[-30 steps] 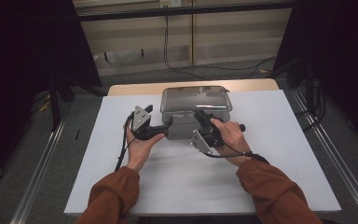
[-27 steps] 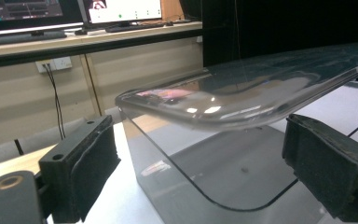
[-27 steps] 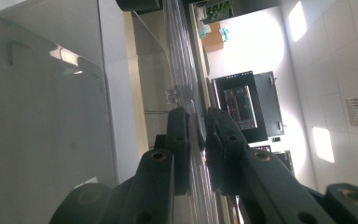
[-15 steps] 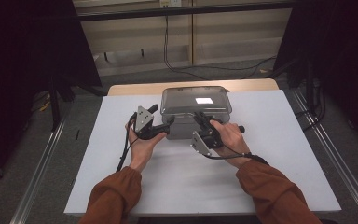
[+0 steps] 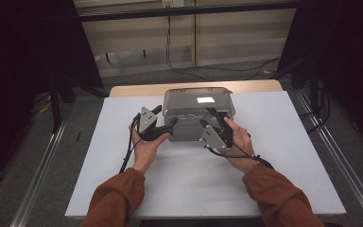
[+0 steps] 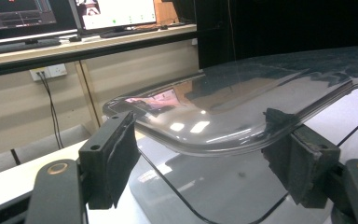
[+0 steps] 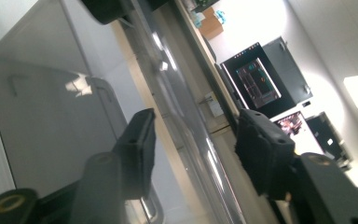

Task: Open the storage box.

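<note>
Hands in rust-orange sleeves reach in from the near edge of a white-topped table, each holding a black two-fingered gripper against a grey, clear-lidded plastic box. This box sits at the middle of the table's far half, its long side facing the person.

Left hand: palm turned up and inward, forearm angled toward the centre, cradling the left gripper at the box's near-left corner. A grey triangular plate tops the gripper, and a black cable trails back along the wrist. In the left gripper view, the two fingers stand on either side of the lid's rounded corner edge. They have just been closing, with that lid edge between them. One finger looks close against the rim, but whether both pads press on it cannot be told.

Right hand: wrist bent inward, knuckles outward, holding the right gripper at the box's near-right front, fingers pointing up along the lid. In the right gripper view, its fingers have just been opening and stand apart, the lid's thin rim running between them with visible gaps on both sides.
</note>
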